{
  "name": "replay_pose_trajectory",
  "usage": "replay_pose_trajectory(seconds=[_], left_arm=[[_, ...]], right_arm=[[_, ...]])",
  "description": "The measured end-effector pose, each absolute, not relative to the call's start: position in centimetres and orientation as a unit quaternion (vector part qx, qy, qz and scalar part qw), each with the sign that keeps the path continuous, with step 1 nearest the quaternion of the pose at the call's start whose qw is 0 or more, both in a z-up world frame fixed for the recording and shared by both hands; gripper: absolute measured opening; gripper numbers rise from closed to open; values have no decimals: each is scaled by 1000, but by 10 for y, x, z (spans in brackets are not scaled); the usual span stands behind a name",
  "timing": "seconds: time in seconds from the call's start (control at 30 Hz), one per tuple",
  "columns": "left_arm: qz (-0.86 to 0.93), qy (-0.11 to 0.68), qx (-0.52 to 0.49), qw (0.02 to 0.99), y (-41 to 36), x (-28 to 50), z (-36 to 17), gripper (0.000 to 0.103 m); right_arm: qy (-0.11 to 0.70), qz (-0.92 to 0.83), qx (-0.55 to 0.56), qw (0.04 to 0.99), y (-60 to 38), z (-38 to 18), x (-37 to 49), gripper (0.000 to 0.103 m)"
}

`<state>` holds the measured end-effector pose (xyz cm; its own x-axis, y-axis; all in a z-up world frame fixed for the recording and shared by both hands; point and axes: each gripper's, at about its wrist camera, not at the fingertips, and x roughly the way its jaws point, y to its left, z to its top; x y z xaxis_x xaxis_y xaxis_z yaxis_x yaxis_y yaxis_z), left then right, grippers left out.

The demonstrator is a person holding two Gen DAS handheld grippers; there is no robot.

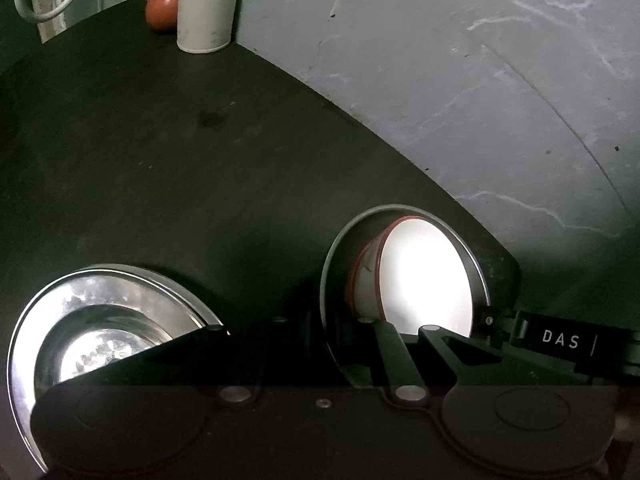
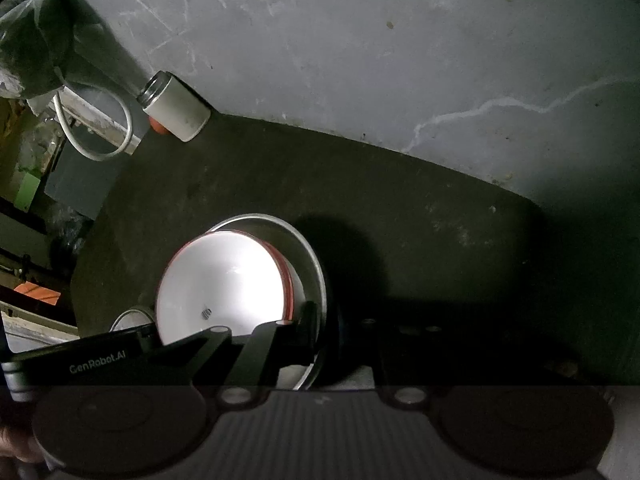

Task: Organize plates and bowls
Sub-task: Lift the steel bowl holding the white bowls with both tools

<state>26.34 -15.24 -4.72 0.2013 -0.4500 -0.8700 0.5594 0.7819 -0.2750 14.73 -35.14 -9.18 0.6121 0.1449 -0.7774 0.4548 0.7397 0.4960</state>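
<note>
Dark table (image 1: 168, 152) by a grey wall: white bowl (image 1: 424, 276) sits inside a metal bowl (image 1: 340, 248), steel plates (image 1: 80, 320) just left of it. Both grippers hover close, can't tell their jaws.

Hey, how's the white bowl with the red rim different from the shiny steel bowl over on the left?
The white bowl is matte white with a red rim; the steel bowl is bare, mirror-like metal. The white bowl sits inside a metal pan near the table's right edge; the steel bowl rests on a steel plate to its left. Both are round, open side up, and look empty.
</note>
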Motion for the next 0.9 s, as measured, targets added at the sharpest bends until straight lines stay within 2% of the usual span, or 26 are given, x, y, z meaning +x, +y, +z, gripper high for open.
replay_pose_trajectory(seconds=[0.9], left_arm=[[-274,515,-11,812,-93,257,-15,10]], right_arm=[[424,-21,293,857,-323,-58,172,11]])
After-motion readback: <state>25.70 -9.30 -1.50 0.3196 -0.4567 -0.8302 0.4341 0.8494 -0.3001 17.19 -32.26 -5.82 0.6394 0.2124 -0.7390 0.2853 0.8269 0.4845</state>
